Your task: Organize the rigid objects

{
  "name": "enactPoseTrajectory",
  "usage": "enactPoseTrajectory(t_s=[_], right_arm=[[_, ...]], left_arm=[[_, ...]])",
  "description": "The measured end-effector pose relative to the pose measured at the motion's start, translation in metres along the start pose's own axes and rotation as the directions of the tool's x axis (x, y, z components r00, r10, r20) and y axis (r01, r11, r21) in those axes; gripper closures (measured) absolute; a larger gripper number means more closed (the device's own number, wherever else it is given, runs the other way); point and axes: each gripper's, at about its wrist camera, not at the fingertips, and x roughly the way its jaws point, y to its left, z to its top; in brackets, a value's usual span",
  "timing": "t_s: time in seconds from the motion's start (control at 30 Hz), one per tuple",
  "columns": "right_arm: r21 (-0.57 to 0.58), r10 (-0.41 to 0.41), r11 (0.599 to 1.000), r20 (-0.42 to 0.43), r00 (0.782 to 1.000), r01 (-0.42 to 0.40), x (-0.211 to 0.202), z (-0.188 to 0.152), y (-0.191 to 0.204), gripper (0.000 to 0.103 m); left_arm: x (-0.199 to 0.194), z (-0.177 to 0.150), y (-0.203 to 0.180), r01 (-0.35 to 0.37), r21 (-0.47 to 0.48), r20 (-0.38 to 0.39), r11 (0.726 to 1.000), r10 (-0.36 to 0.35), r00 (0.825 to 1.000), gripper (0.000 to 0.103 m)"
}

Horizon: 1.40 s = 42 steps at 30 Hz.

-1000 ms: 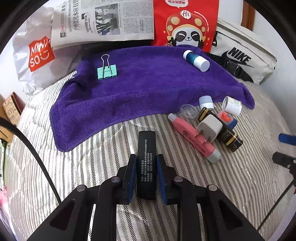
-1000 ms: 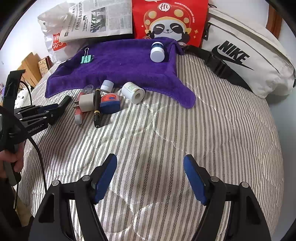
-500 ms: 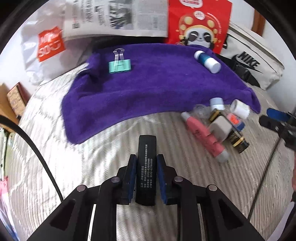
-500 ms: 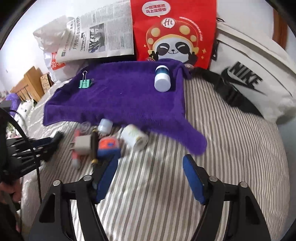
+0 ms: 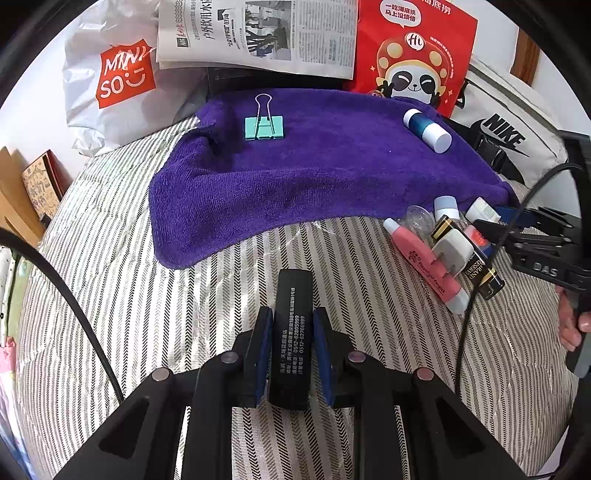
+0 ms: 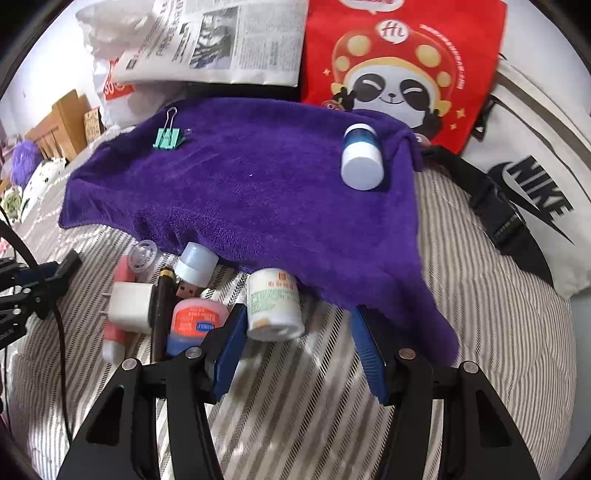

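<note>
My left gripper [image 5: 290, 328] is shut on a black bar with white print [image 5: 291, 317], held over the striped bedspread in front of the purple towel [image 5: 314, 173]. A green binder clip [image 5: 264, 127] and a blue-and-white bottle [image 5: 426, 129] lie on the towel. My right gripper [image 6: 295, 332] is open, its fingers either side of a white roll-shaped bottle [image 6: 273, 304] at the towel's front edge. Next to it lies a pile: a white plug [image 6: 131, 306], a red-lidded tin [image 6: 195, 321], a dark pen [image 6: 162, 306], a pink tube [image 6: 114, 332] and a small pale bottle [image 6: 195, 264].
A newspaper [image 5: 258, 33], a red panda bag [image 5: 413, 55], a white Miniso bag [image 5: 118, 81] and a white Nike bag [image 6: 528, 184] line the back of the bed. The right gripper [image 5: 535, 243] shows at the right of the left wrist view.
My right gripper has moved forward to the pile and now brackets the white roll-shaped bottle. My left gripper keeps the black bar and has shifted slightly toward the towel.
</note>
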Motion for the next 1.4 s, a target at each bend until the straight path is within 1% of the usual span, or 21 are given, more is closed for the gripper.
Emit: enactPoseTrajectory(t_s=[0.03,0.07,0.1,0.13,0.17,0.27,0.47,0.53,0.63,0.77,0.87,0.97,1.1,1.2,1.4], right_arm=[[-0.002,0.0,1.0,0.0,1.0,0.0,0.002,0.001,0.001,0.056],[0.002,0.018,1.0,-0.004,1.0,-0.018,0.004,0.001,0.001,0.061],[0.009,0.043,0.999,-0.007,0.999,-0.043,0.004,0.002,0.001,0.069],[0.013,0.052,0.999,-0.003,0.999,-0.052,0.003,0.002,0.002,0.074],[0.011,0.059,0.998,-0.003,0.998,-0.059,0.002,0.002,0.004,0.074],[-0.01,0.036,0.999,0.002,0.999,-0.036,0.005,0.002,0.01,0.074],[0.026,0.045,0.999,-0.019,0.999,-0.044,0.0,0.003,0.007,0.074],[0.039,0.04,0.998,-0.015,0.999,-0.039,-0.011,-0.002,0.003,0.074],[0.057,0.025,0.998,-0.016,1.0,-0.024,-0.023,-0.011,-0.005,0.074],[0.104,0.024,0.994,-0.019,1.0,-0.022,-0.034,-0.025,-0.017,0.074],[0.137,0.024,0.99,-0.029,0.999,-0.019,-0.037,-0.036,-0.023,0.074],[0.158,0.02,0.987,-0.028,0.999,-0.016,-0.045,-0.042,-0.027,0.074],[0.157,0.009,0.988,-0.01,1.0,-0.007,-0.061,-0.044,-0.028,0.074],[0.156,0.002,0.988,0.002,1.0,-0.003,-0.069,-0.041,-0.028,0.074],[0.162,0.004,0.987,0.023,1.0,-0.008,-0.075,-0.036,-0.028,0.074]], left_arm=[[0.0,0.0,0.0,0.0,0.0,0.001,1.0,0.0,1.0,0.081],[-0.001,-0.001,0.0,0.0,-0.004,0.003,1.0,0.0,1.0,0.081],[-0.001,-0.001,0.0,-0.001,-0.005,0.004,1.0,0.001,1.0,0.081],[-0.001,-0.002,-0.001,-0.004,-0.002,0.007,1.0,0.004,1.0,0.081],[-0.001,-0.002,-0.001,-0.006,-0.001,0.008,1.0,0.006,1.0,0.081],[-0.001,-0.002,-0.004,-0.014,0.01,0.011,1.0,0.014,1.0,0.081],[-0.002,-0.002,-0.001,0.006,-0.009,0.01,1.0,-0.006,1.0,0.081],[-0.003,-0.003,-0.001,-0.003,-0.002,-0.008,1.0,0.003,1.0,0.081],[-0.002,-0.002,-0.007,-0.031,0.024,0.002,0.999,0.031,1.0,0.081],[-0.001,-0.003,-0.006,-0.025,0.0,0.027,1.0,0.025,0.999,0.081],[-0.001,-0.001,-0.007,-0.029,0.003,0.016,1.0,0.028,0.999,0.081],[-0.002,0.001,-0.005,-0.017,-0.002,-0.002,1.0,0.017,1.0,0.082],[-0.011,0.004,-0.001,-0.011,-0.009,0.014,1.0,0.011,1.0,0.082],[-0.019,0.007,0.003,0.014,-0.029,0.029,0.999,-0.013,1.0,0.082],[-0.03,0.015,0.011,0.043,-0.065,0.057,0.997,-0.039,0.998,0.082]])
